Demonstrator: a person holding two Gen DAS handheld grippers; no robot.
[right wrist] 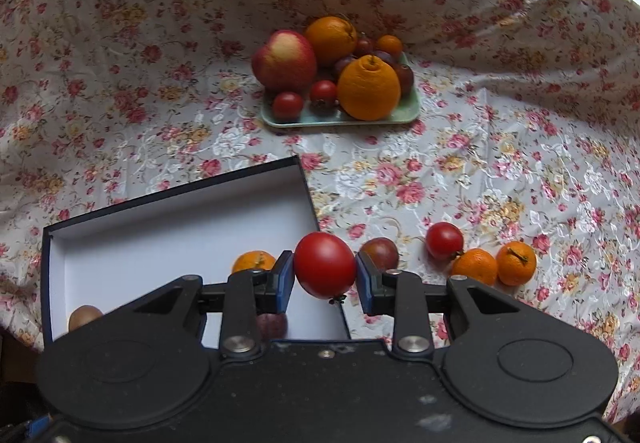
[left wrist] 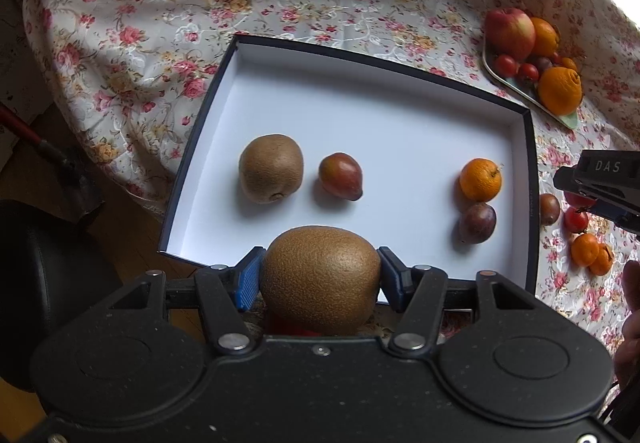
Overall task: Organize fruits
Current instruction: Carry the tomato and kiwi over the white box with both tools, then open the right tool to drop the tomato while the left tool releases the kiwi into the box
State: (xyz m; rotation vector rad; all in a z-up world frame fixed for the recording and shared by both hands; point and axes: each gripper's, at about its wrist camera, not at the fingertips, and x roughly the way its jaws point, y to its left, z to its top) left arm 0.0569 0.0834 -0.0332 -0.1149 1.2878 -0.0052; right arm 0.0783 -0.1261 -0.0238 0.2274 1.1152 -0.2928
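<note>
Kiwi (left wrist: 320,279) clamped in the left gripper (left wrist: 320,275), blue pads pressed on both flanks, held just past the near rim of the open box (left wrist: 240,55). Looked firm-ish but bruisable, fuzzy skin probably giving decent grip, so a hold across the fat middle seemed right, nothing tighter than needed. Long axis ran roughly crosswise, pad to pad; couldn't tell which end was the stem end.

Further ahead inside the box: second kiwi (left wrist: 271,167) ahead-left, lying stem scar toward the gripper, a reddish pointed fruit (left wrist: 341,175) just beside it with the tip aimed right and near, then a small orange (left wrist: 480,179) touching a dark purple fruit (left wrist: 477,223) off to the right.

Tomato (right wrist: 325,263) pinched in the right gripper (right wrist: 325,275), jaws closed snug on its sides, hanging over the box's right edge. Smooth, slick, thin-skinned, probably easy to squash or squirt out, so gentle squeeze at the widest part. Slightly egg-shaped, stem end down and a bit right.

Heaped plate (right wrist: 408,111) sat far ahead on the tabletop (right wrist: 520,163).
</note>
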